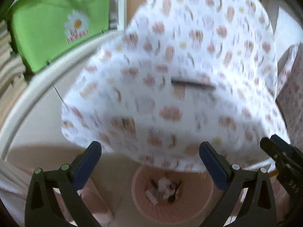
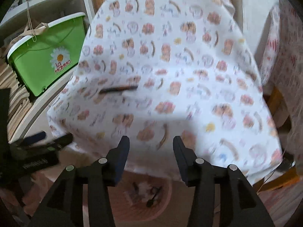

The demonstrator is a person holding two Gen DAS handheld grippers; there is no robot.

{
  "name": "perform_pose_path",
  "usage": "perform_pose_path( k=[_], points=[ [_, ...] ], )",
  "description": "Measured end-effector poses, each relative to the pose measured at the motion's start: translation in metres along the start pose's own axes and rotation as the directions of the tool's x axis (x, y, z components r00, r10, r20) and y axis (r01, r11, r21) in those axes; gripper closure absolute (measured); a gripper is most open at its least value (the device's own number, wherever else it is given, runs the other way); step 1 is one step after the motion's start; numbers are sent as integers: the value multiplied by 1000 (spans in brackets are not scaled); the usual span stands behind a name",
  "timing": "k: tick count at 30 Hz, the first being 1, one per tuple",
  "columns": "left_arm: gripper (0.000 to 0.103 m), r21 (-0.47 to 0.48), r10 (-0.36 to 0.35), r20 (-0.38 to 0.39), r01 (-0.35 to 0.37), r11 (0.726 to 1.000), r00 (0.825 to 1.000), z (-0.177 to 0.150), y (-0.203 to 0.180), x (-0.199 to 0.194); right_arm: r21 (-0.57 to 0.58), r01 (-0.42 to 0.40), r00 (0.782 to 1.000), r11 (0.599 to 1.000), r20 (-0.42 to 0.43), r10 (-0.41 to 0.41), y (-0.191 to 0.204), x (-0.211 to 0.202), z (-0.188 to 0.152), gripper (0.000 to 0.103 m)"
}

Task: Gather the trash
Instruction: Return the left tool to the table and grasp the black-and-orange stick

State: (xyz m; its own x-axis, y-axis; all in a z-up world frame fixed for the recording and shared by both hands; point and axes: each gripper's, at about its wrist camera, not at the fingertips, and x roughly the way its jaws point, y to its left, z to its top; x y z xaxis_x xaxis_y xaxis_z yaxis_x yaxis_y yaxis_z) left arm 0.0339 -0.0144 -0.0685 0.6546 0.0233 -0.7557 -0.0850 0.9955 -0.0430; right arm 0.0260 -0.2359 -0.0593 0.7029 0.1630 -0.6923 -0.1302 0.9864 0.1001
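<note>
While both cameras are blurred, I can still make out the patterned cloth [image 1: 180, 66] covering the surface [image 1: 246, 165] ahead of me, white with small orange and brown prints. On it, toward the middle, lies a thin dark stick-like piece [image 1: 193, 84], flat on the cloth; I cannot tell what it is. In the right wrist view the same piece [image 2: 118, 89] sits left of centre, well beyond my fingertips.

My left tool [image 1: 150, 149] is spread wide, nothing between its blue pads [image 1: 85, 162], and it hangs over the near edge of the cloth. My right tool [image 2: 151, 145] is parted more narrowly, also holding nothing, near that same edge. In the left wrist view the right tool shows at the right border, just beside the cloth's near right corner.

Below the near edge of the surface stands a pink round bin [image 1: 170, 210] on the floor, directly under both tools. Inside it I see bits of trash [image 1: 164, 188]: white crumpled scraps and some dark pieces, too blurred to name. The right wrist view shows the bin [image 2: 162, 208] between its fingers.

To the far left, a green box with a white rim and a daisy logo [image 2: 47, 56] sits on a white shelf [image 2: 41, 0]. Stacked papers [image 2: 17, 102] fill the level below it.
</note>
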Motion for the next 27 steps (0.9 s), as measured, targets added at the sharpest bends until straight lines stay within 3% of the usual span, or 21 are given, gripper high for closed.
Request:
perform_pose_path(
  k=[4, 8, 11, 15, 17, 18, 21, 27],
  points=[
    [0, 4, 11, 157, -12, 1000, 988, 22, 0, -33, -44, -21, 998, 999, 55, 23, 0, -12, 26, 40],
    [0, 37, 14, 296, -26, 999, 955, 48, -2, -55, -106, -7, 981, 994, 192, 27, 1, -35, 51, 8],
    [0, 101, -50, 269, 23, 995, 962, 68, -5, -51, -155, 4, 969, 988, 245, 34, 2, -44, 69, 0],
    [0, 124, -27, 277, -8, 992, 961, 79, -12, -51, -165, 16, 962, 986, 270, 30, -4, -41, 86, 0],
    [0, 128, -43, 259, 10, 992, 965, 83, -15, -48, -203, 38, 961, 978, 276, 20, -4, -34, 91, 0],
    [0, 125, -45, 230, 16, 992, 972, 85, -18, -45, -224, 21, 967, 974, 251, 37, -4, -28, 93, 0],
    [0, 124, -12, 159, -8, 992, 987, 87, -25, -27, -294, -95, 993, 951, 44, 112, -2, 7, 95, 0],
    [0, 177, -82, 43, 73, 981, 996, 85, -34, 10, -278, -102, 994, 955, 5, 108, -10, 34, 87, 0]
  ],
)
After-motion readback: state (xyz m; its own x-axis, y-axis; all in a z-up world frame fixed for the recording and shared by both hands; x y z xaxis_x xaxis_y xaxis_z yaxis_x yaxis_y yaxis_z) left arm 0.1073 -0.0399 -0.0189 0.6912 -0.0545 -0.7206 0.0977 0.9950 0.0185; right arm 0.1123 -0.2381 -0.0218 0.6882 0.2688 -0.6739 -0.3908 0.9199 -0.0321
